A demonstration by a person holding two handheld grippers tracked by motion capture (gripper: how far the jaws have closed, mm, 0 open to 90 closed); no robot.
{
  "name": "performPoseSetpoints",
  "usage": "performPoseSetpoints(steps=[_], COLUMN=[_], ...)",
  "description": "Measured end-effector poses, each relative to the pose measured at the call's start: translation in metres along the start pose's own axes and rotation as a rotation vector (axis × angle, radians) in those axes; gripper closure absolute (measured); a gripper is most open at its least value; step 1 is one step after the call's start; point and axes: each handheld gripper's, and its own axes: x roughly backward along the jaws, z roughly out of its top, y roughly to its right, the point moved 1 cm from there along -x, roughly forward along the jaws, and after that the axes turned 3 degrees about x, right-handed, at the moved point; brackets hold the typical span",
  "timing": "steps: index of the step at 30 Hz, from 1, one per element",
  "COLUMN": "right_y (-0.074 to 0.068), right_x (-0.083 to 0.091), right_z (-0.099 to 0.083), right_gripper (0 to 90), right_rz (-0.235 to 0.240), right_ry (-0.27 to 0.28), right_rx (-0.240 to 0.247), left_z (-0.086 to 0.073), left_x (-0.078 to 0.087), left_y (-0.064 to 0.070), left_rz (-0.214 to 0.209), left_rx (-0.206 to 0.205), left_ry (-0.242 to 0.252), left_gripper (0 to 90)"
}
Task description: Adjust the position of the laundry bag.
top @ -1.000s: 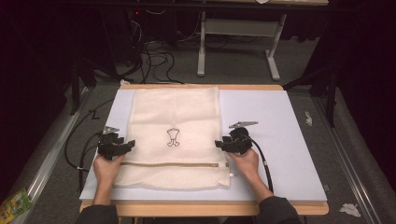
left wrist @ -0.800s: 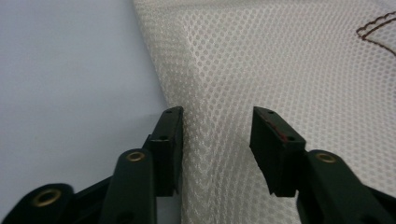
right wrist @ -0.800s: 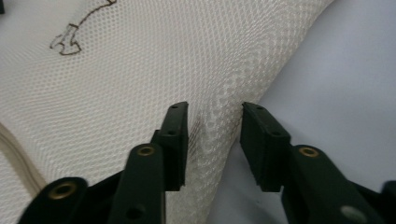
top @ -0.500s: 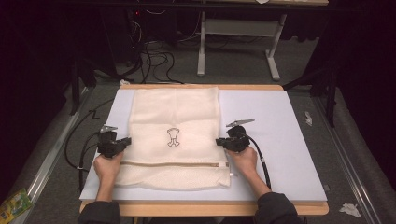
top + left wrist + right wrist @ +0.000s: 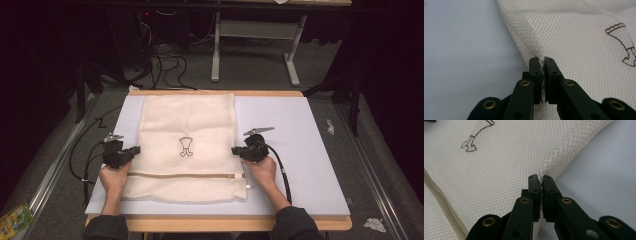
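Cream mesh bag [image 5: 187, 125] with brown outline motif [image 5: 185, 147], perhaps tan zip band [image 5: 185, 175]; pale lilac mat [image 5: 295, 150]; black claws.

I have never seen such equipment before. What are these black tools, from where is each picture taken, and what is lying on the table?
A person sits at a table with a pale blue-grey top and holds a hand-worked clamp in each hand: the left gripper and the right gripper. The wide picture comes from a fixed camera above. The two close pictures come from small cameras riding on each gripper, looking along its two black jaws. On the table lies a cream mesh laundry bag with a zipper near the person and a small dark emblem. Each gripper is shut on one side edge of the bag, pinching the mesh between its jaws.
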Motion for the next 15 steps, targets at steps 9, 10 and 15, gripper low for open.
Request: performPoseSetpoints(steps=[9, 10, 15], right_y=[0.007, 0.007, 0.005], right_x=[0.007, 0.007, 0.011], right_z=[-0.005, -0.005, -0.007], right_gripper=[87.6, 87.6, 87.6], right_rz=[0.008, 0.008, -0.037], right_ry=[0.022, 0.022, 0.022], right_rx=[-0.013, -0.013, 0.031], left_z=[0.003, 0.003, 0.002], left_x=[-0.003, -0.003, -0.009], left_y=[0.005, 0.005, 0.011], left_rz=[-0.023, -0.023, -0.024], left_rx=[0.017, 0.017, 0.015], left_ry=[0.019, 0.019, 0.043], left_gripper=[86.0, 86.0, 86.2])
